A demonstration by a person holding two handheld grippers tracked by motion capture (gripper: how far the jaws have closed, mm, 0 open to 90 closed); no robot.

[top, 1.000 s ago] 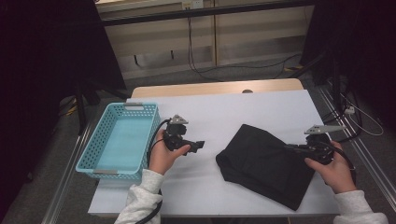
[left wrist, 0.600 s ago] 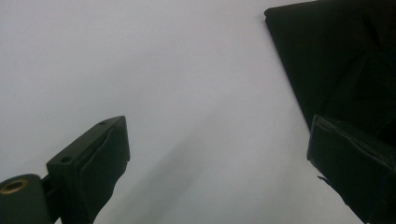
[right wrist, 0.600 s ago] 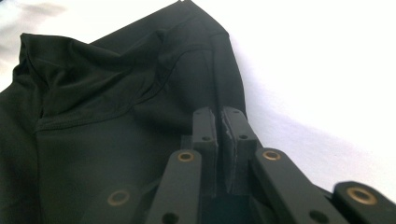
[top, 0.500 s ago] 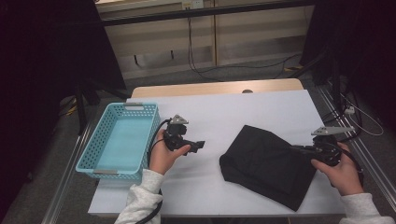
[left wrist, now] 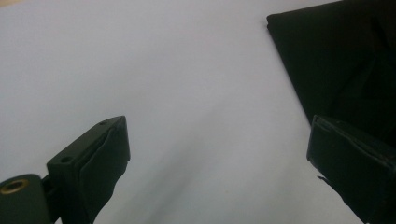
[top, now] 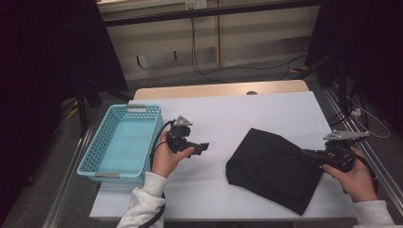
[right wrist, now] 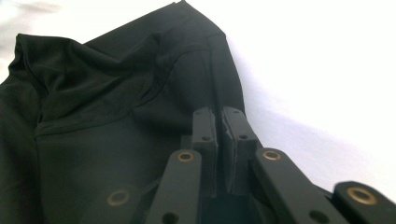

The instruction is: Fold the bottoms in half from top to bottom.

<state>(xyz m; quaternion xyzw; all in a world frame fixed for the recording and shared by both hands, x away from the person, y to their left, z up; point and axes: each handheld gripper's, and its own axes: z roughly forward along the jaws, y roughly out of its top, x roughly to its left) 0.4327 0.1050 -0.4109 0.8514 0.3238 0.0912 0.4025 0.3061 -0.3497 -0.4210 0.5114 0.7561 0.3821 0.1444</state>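
Observation:
A folded black cloth (top: 271, 166) lies on the right half of the white table (top: 266, 114). My right gripper (top: 306, 153) is at the cloth's right edge. Its jaws are pressed together in the right gripper view (right wrist: 219, 114), pinching the fabric (right wrist: 116, 107), which is ruffled farther off. The left gripper (top: 205, 147) is held in a hand over the bare table, left of the cloth, pointing toward it. Its jaws stand wide apart (left wrist: 219, 130) with nothing between them, and the cloth's corner (left wrist: 336, 60) lies ahead at the upper right.
A light blue plastic basket (top: 102, 137) sits at the table's left edge with nothing inside. Metal rails run along both sides of the table. A wooden strip (top: 218, 89) borders the far edge.
The right hand has drawn a little to the right and toward the person, and the black cloth has slid right with it. The left gripper has stayed put.

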